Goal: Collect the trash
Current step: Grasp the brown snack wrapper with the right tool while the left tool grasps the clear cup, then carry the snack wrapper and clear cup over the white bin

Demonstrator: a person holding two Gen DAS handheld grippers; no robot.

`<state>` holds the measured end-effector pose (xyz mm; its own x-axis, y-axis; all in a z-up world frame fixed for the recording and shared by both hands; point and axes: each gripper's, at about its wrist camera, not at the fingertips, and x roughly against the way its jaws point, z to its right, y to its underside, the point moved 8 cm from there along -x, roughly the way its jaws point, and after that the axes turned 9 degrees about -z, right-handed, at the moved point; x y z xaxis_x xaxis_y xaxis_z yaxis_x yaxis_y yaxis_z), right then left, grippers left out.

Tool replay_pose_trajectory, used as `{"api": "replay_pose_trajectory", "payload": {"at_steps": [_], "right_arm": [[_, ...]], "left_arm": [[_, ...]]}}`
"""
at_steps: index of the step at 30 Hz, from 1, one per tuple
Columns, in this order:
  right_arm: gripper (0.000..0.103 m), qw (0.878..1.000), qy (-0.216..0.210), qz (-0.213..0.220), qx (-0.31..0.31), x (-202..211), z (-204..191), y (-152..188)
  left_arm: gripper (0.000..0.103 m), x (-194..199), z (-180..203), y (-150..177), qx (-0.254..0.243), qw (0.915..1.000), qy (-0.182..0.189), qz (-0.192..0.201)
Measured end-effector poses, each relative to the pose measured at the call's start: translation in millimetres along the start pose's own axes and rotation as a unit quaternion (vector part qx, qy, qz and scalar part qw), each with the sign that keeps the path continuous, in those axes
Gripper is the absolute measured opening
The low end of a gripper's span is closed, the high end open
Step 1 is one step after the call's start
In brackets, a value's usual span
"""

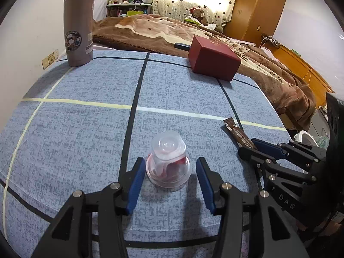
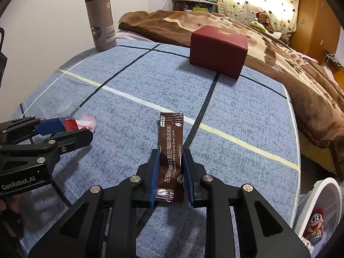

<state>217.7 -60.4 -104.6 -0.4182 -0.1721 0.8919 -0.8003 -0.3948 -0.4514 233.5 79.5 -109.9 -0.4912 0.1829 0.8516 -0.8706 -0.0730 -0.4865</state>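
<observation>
**Claws close in on two pieces of trash**

Both claws point down at the blue checked tabletop (image 1: 86, 129), each one set around its own piece of trash. The left claw (image 1: 169, 169) stands partly open, with its blue pads on either side of a small clear plastic cup (image 1: 168, 163). The cup is upside down and has red and white wrapping inside it. A narrow gap shows between each pad and the cup wall, so the pads do not press on it; the cup rests by itself on the tabletop. The right claw (image 2: 171, 167) is nearly closed on a brown coffee sachet (image 2: 171, 150), which lies flat and runs lengthways between the fingers. The pads meet the long edges of the sachet at its near half, so it seems to be gripped, though it is not lifted.

Each claw appears to take one item so that both can go together. The white bin (image 2: 318, 212), with trash already inside, stands low beside the near right corner of the tabletop, close to the right claw; this is probably where the sachet should be dropped.

A grey thermos (image 1: 78, 21) and a dark red box (image 1: 212, 58) stand at the far edge, well apart from the claws. They look like things to keep, not trash. A thin sachet held only by its edges may bend or slip when it is raised.
</observation>
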Motion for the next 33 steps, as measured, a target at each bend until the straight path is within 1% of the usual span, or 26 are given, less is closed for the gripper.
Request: {"api": "replay_pose_trajectory", "payload": {"at_steps": [3,6,8,14,19,29,33], "right_arm": [[0.022,1.0,-0.003,0.0,-0.009,0,2,0],[0.022,1.0,0.0,0.003,-0.013,-1,2,0],[0.022,1.0,-0.001,0.003,-0.017,-1,2,0],[0.021,0.999,-0.003,0.008,-0.032,2,7,2],[0.021,0.998,-0.009,0.025,-0.053,13,13,4],[0.021,0.995,-0.018,0.047,-0.083,36,23,17],[0.021,0.994,0.002,0.061,-0.093,50,34,25]], "left_arm": [[0.051,0,0,-1,0.001,1.0,-0.002,0.002],[0.04,0,3,-2,-0.006,1.0,0.006,0.003],[0.036,2,4,-3,-0.007,0.9999,0.009,0.007],[0.036,6,9,-4,-0.019,0.9997,0.005,0.013],[0.036,14,16,-1,-0.027,0.9994,0.002,0.021],[0.036,34,41,10,-0.053,0.998,0.009,0.034],[0.036,45,58,11,-0.067,0.9967,0.017,0.043]]}}
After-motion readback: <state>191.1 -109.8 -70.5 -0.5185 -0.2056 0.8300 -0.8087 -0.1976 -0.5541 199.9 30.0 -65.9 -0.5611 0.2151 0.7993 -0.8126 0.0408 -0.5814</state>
